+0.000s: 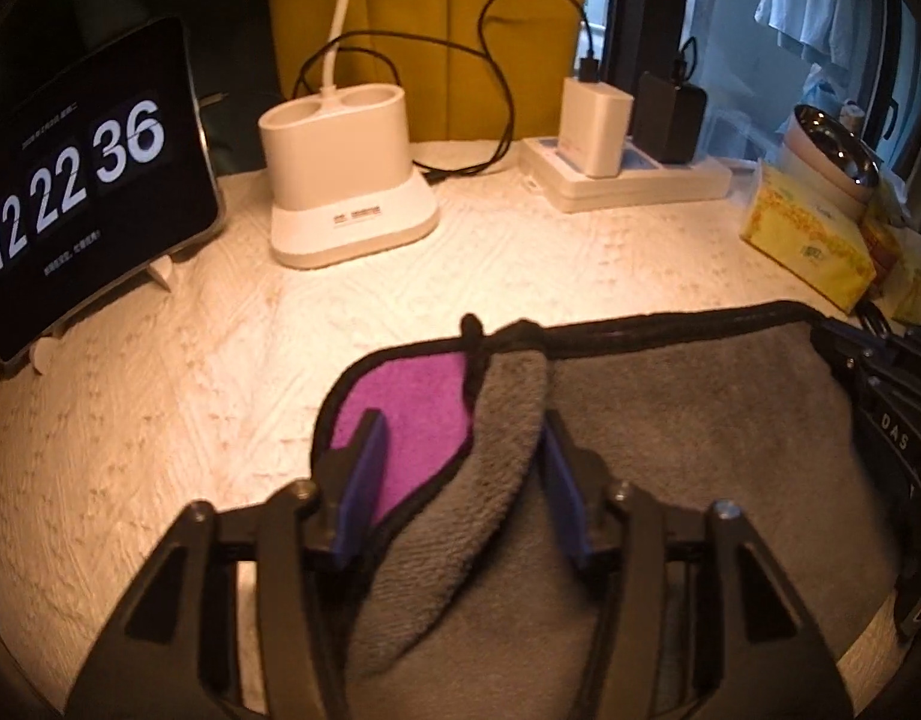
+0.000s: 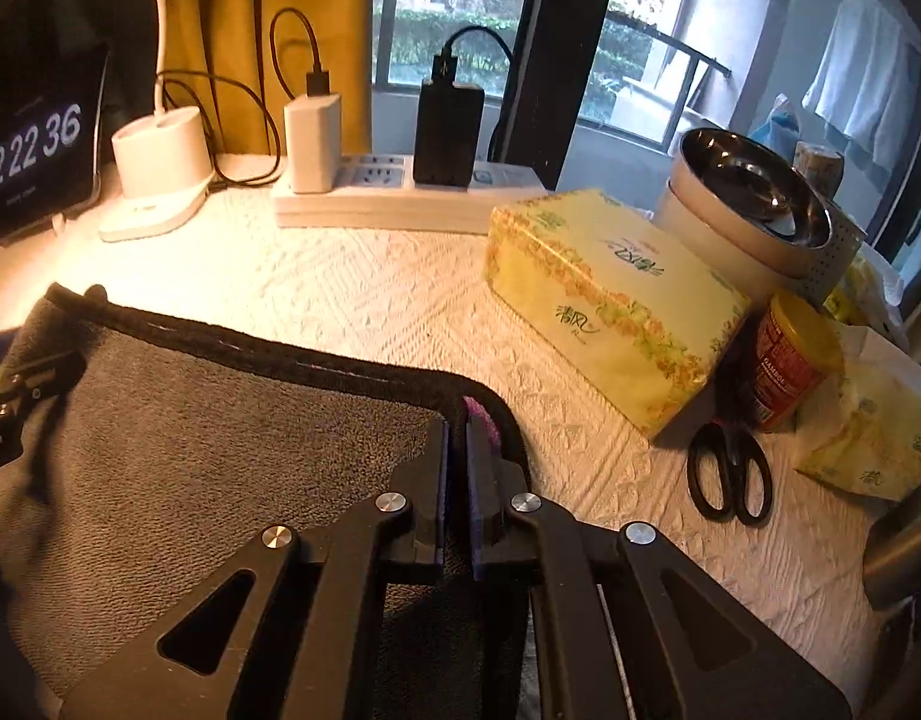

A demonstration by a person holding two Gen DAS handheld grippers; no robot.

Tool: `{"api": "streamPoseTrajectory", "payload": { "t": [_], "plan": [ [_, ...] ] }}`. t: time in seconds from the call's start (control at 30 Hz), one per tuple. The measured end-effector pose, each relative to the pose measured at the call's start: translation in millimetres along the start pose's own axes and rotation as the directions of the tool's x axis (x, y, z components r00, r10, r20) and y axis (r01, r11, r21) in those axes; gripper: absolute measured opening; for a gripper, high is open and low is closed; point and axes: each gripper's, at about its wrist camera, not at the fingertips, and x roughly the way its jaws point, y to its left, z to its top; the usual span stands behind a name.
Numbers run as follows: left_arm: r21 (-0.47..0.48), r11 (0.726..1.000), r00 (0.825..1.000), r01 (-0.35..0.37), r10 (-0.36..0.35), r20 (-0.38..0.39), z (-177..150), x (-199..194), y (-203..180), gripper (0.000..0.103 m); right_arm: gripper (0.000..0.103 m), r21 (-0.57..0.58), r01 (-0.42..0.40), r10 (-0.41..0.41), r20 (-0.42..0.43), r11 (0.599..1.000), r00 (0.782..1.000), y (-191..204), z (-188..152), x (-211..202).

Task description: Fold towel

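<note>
A grey towel (image 1: 688, 420) with a purple underside and black trim lies on the white textured tabletop. In the left wrist view my left gripper (image 1: 460, 429) is open, its blue pads either side of a raised fold at the towel's left corner, where the purple side (image 1: 412, 402) shows. In the right wrist view my right gripper (image 2: 457, 426) is shut on the towel's (image 2: 220, 408) far right corner, with purple pile at its tip. The right gripper's body shows at the right edge of the left wrist view.
A tablet clock (image 1: 82, 180), a white lamp base (image 1: 346, 180) and a power strip with chargers (image 2: 400, 198) stand along the back. A yellow tissue box (image 2: 610, 300), a metal bowl (image 2: 754, 192), a jar (image 2: 790, 360) and black scissors (image 2: 730, 474) sit right of the towel.
</note>
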Motion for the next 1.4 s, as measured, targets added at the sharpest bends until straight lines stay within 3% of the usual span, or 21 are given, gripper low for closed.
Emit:
{"api": "streamPoseTrajectory", "payload": {
  "t": [0.23,0.43,0.67,1.4],
  "plan": [
    [-0.021,1.0,1.0,0.002,-0.003,-0.022,-1,-2,6,0.079,0.023,0.035,0.01,-0.009,-0.008,0.999,1.0,-7,0,1],
    [-0.022,1.0,0.999,0.01,-0.011,-0.03,-4,-8,7,0.088,0.036,0.053,0.027,-0.027,-0.015,0.998,1.0,-10,-1,-2],
    [-0.048,0.999,1.0,0.016,-0.017,-0.013,-4,-21,13,0.09,0.041,0.05,0.02,-0.019,-0.019,0.999,1.0,-8,-5,-10],
    [-0.069,0.996,0.997,0.056,-0.053,0.05,-13,-77,14,0.091,0.042,0.036,0.01,-0.012,0.055,0.999,0.998,5,-13,-73]
  ]
}}
